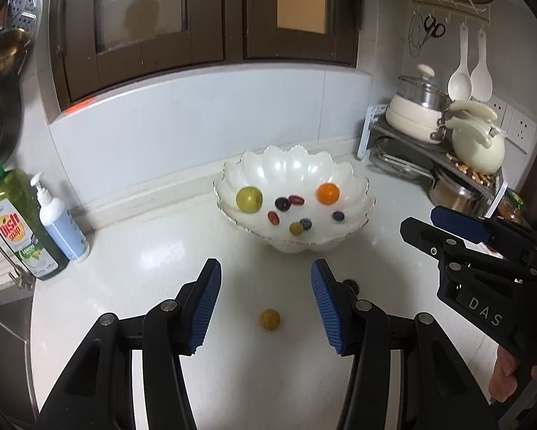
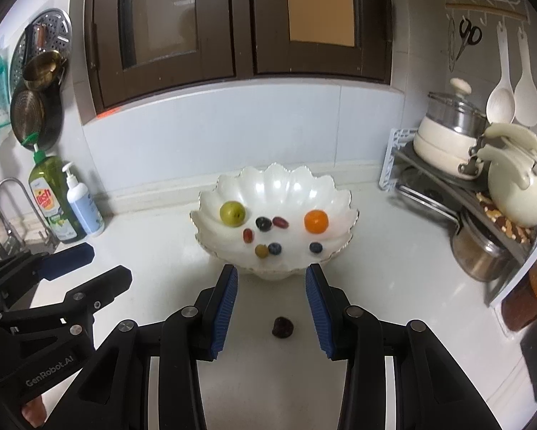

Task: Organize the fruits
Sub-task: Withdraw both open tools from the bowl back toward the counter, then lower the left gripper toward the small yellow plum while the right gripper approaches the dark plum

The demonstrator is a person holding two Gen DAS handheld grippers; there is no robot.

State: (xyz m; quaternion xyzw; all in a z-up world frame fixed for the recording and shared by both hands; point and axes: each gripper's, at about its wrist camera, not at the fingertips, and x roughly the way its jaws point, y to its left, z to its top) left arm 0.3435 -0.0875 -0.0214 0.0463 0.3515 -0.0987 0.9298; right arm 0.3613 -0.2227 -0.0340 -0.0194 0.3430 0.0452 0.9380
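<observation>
My left gripper point(image 1: 265, 302) tilts down over the white countertop point(image 1: 143, 268), jaws apart and holding nothing, a small round yellow-green fruit point(image 1: 269, 319) lying loose between them. It is too round to show any long axis. My right gripper point(image 2: 272, 302) tilts down likewise, jaws apart and empty, framing a dark wrinkled fruit point(image 2: 282, 327) before the scalloped white bowl point(image 2: 232, 186).

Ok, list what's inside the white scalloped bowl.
Inside the bowl: a green fruit, an orange, three blueberries, two red grapes and a small yellow-green grape. The near rim hides the bowl's lowest front part.
</observation>
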